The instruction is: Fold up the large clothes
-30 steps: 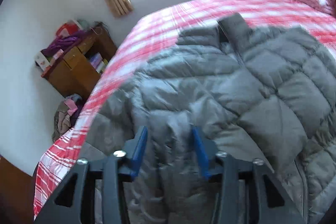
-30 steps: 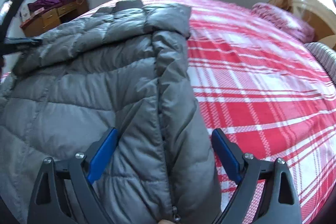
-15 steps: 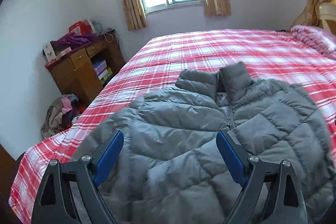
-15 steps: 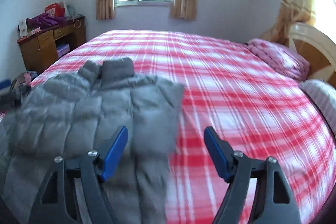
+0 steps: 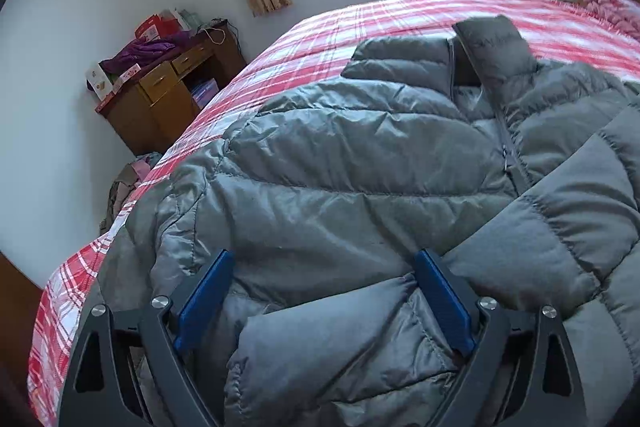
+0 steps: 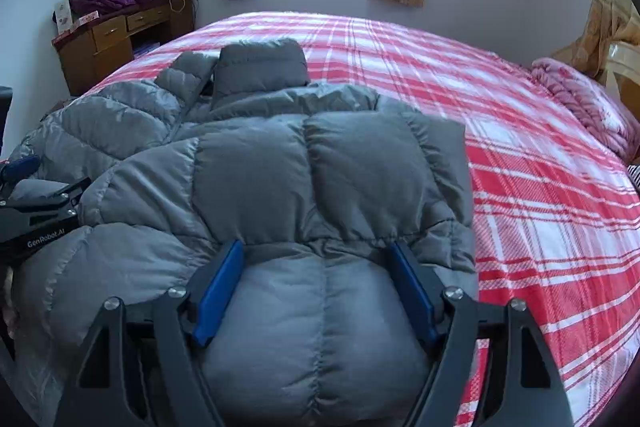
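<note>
Both jaws stand apart, the left gripper [image 5: 324, 301] opening more, the right gripper [image 6: 316, 293] beside it, puffy jacket [image 6: 280, 167] between them unsqueezed. Jacket lies on the bed [image 6: 520, 155], sleeves folded in; bottom fold remains.

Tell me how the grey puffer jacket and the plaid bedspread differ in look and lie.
The grey puffer jacket is plain grey with quilted, puffy panels; the plaid bedspread is red and white check and looks thin. The jacket lies bunched, with one part folded over its front, while the bedspread lies spread flat. The jacket covers only the near left part of the bed; the bedspread covers all of the bed that shows. Both are soft fabric, and the jacket rests on the bedspread.
</note>
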### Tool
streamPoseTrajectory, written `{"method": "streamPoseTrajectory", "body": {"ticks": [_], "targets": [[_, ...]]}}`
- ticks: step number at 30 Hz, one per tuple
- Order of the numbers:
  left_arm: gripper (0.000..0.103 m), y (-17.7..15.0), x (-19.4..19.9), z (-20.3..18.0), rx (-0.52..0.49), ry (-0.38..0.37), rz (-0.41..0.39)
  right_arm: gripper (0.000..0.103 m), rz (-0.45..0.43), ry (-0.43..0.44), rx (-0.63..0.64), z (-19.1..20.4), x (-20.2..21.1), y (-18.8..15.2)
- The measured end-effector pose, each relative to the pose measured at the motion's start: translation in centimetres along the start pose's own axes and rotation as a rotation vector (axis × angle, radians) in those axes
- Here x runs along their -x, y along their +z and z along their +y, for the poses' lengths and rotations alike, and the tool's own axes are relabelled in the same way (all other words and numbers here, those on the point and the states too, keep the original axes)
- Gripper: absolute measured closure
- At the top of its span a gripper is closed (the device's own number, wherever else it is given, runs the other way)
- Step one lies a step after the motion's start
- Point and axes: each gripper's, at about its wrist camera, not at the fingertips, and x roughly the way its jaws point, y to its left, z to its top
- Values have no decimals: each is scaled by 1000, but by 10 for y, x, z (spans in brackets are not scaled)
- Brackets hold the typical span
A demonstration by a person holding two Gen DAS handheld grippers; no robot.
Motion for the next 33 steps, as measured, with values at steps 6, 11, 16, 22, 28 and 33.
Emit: {"method": "streamPoseTrajectory", "body": {"ticks": [6, 11, 16, 22, 28, 33], "targets": [[4, 3, -12, 2, 18, -17, 42, 25, 58, 0, -6, -2, -10, -1], [2, 4, -14, -3, 0, 18, 40, 25, 83, -16, 3, 2, -15, 0], [2, 4, -13, -1, 0, 19, 38, 25, 88, -26, 10, 2, -16, 0], [1, 3, -12, -1, 1, 22, 36, 24, 90, -49, 24, 7, -17, 1], [1, 2, -12, -1, 1, 23, 35, 24, 92, -50, 24, 6, -17, 1], [1, 1, -11, -2, -2, 29, 29, 24, 92, -53, 26, 7, -17, 1]]}}
